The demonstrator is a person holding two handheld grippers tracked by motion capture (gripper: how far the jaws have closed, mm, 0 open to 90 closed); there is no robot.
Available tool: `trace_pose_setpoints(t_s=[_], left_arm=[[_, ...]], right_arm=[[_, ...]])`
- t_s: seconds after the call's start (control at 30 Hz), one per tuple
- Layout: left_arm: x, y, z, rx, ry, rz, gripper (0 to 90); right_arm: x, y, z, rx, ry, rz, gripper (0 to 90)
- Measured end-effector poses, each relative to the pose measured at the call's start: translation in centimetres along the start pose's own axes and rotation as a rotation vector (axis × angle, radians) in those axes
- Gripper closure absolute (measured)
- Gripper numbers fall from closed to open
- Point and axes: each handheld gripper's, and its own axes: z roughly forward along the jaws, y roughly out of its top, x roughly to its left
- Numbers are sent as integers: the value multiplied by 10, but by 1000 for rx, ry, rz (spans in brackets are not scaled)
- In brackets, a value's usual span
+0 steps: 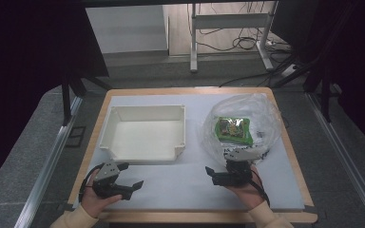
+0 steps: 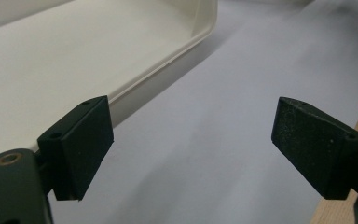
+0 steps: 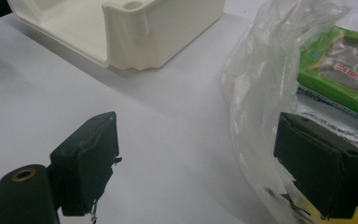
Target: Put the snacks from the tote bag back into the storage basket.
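right gripper [image 1: 217,174]: wide apart, holds nothing | clear bag [image 3: 261,84] just beside it, blurring green pack [image 3: 342,70] | left gripper [image 1: 132,187]: wide apart, white box [image 2: 121,51] cut off

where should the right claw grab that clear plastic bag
Probably the bunched near edge of the clear plastic bag, coming from the person's side with the open right claw. The film there is loose and raised, and the green packet lies farther in.
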Motion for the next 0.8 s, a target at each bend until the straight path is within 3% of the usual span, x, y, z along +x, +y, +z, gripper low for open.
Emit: trace_pose_setpoints(t_s=[0.8], left_arm=[[-3, -1, -3, -7, 7, 23, 131]], right_arm=[[6, 5, -3, 5, 22, -4, 132]])
